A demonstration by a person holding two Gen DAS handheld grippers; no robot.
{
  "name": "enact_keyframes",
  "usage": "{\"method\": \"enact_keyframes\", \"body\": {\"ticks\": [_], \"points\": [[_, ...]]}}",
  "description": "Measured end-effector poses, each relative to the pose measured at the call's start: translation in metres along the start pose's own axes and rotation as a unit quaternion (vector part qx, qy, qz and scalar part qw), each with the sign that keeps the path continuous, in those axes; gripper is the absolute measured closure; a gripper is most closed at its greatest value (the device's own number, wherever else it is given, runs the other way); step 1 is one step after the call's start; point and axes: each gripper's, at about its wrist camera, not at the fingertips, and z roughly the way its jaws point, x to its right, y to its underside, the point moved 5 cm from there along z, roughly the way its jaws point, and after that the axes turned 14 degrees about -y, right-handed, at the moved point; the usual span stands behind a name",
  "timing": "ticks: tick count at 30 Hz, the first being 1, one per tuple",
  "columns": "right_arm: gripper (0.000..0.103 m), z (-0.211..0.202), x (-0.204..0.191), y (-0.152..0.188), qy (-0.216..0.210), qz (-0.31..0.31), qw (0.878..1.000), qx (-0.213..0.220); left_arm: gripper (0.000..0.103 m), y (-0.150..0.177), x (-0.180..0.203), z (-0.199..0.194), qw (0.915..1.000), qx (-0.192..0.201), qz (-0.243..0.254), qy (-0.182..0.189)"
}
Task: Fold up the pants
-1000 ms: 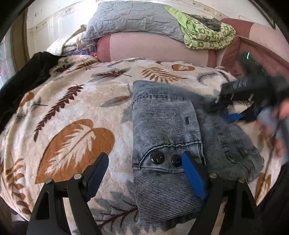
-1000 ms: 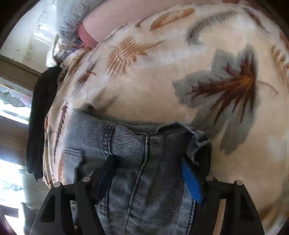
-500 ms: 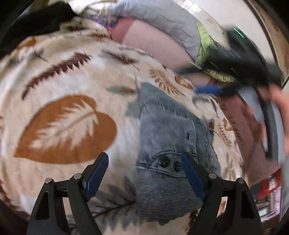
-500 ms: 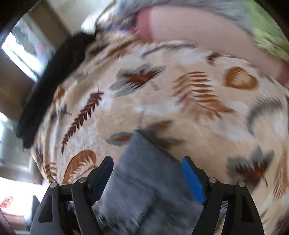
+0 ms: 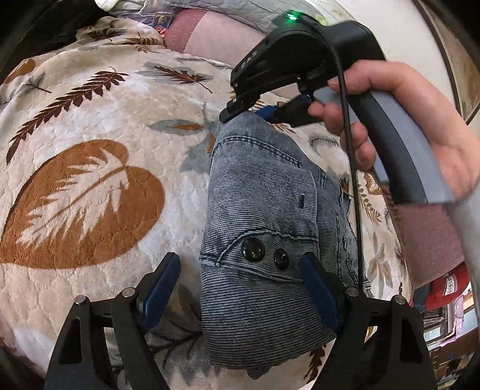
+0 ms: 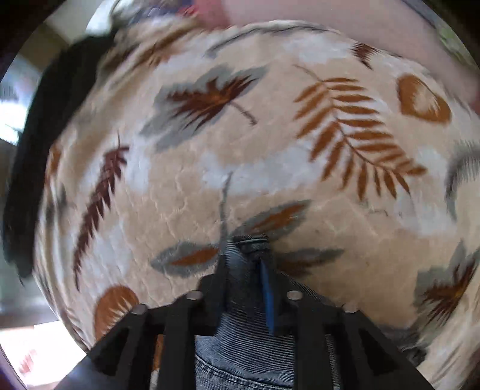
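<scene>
Grey-blue denim pants (image 5: pixel 261 195) lie folded into a narrow stack on a leaf-patterned blanket (image 5: pixel 90 120). My left gripper (image 5: pixel 240 264) is open over the near end, beside the two dark buttons, its right pad against the fold's edge. At the far end a hand (image 5: pixel 405 120) holds my right gripper (image 5: pixel 249 112) pointing steeply down. In the right wrist view its jaws are closing, and the right gripper (image 6: pixel 244 258) has a bunched edge of the pants (image 6: pixel 240 345) pinched between its fingers.
A pink cushion (image 5: pixel 210 42) and a grey quilt (image 5: pixel 240 12) lie behind the blanket. A black garment (image 6: pixel 36 150) hangs along the blanket's left edge. A red item (image 5: pixel 447 288) sits low past the right edge.
My right gripper swung from the right side of the pants to their far end, and its jaws narrowed onto the denim edge. The left gripper rolled a little and stayed open.
</scene>
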Motion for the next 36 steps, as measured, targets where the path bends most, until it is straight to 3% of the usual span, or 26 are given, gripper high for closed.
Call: {"method": "enact_keyframes", "body": {"ticks": [1,4,8,10,12,14,20,23,25,26,28,29,31,34,36], "points": [[0.057,-0.010,0.005,0.000,0.007,0.005,1.000,0.026,0.021,-0.001,-0.001,0.001,1.0000,0.001,0.000,0.000],[0.049,-0.056,0.020,0.006,0.021,0.015,0.993,0.115,0.021,0.001,0.002,0.002,1.0000,0.004,-0.003,0.001],[0.043,-0.089,0.025,0.054,-0.046,0.012,0.991,0.121,0.020,0.003,0.003,0.001,0.9999,0.011,-0.003,-0.001],[0.032,-0.095,0.033,0.091,-0.081,0.014,0.990,0.118,0.020,0.004,0.001,-0.001,0.9999,0.014,-0.004,-0.005],[0.023,-0.077,0.061,0.129,-0.069,0.028,0.993,0.094,0.020,0.004,0.001,-0.002,0.9998,0.016,-0.003,-0.008],[0.023,-0.058,0.090,0.154,-0.055,0.049,0.995,0.071,0.020,0.006,0.003,-0.002,0.9998,0.018,-0.001,-0.008],[0.024,-0.126,0.088,0.195,-0.136,0.052,0.972,0.183,0.020,0.001,-0.011,-0.023,0.9983,0.057,-0.014,-0.007],[0.023,-0.127,0.088,0.221,-0.196,0.060,0.961,0.188,0.020,-0.007,-0.019,-0.034,0.9975,0.050,-0.045,0.019],[0.020,-0.097,0.096,0.234,-0.221,0.065,0.962,0.147,0.020,-0.005,-0.020,-0.034,0.9973,0.045,-0.052,0.026],[0.021,-0.085,0.102,0.238,-0.228,0.069,0.961,0.139,0.020,0.001,-0.020,-0.029,0.9984,0.034,-0.043,0.011],[0.022,-0.091,0.105,0.238,-0.242,0.072,0.954,0.164,0.020,0.013,-0.016,-0.008,0.9990,0.000,0.001,-0.045],[0.022,-0.095,0.104,0.236,-0.236,0.075,0.955,0.160,0.020,0.013,-0.013,-0.012,0.9986,0.022,0.006,-0.047],[0.022,-0.113,0.096,0.233,-0.230,0.066,0.954,0.180,0.020,0.010,-0.012,-0.024,0.9977,0.023,0.003,-0.063],[0.018,-0.124,0.082,0.242,-0.272,0.041,0.942,0.195,0.020,0.007,-0.004,-0.042,0.9967,0.060,0.017,-0.052],[0.013,-0.100,0.094,0.247,-0.254,0.059,0.950,0.172,0.014,0.013,-0.002,-0.026,0.9953,0.039,0.039,-0.080]]}}
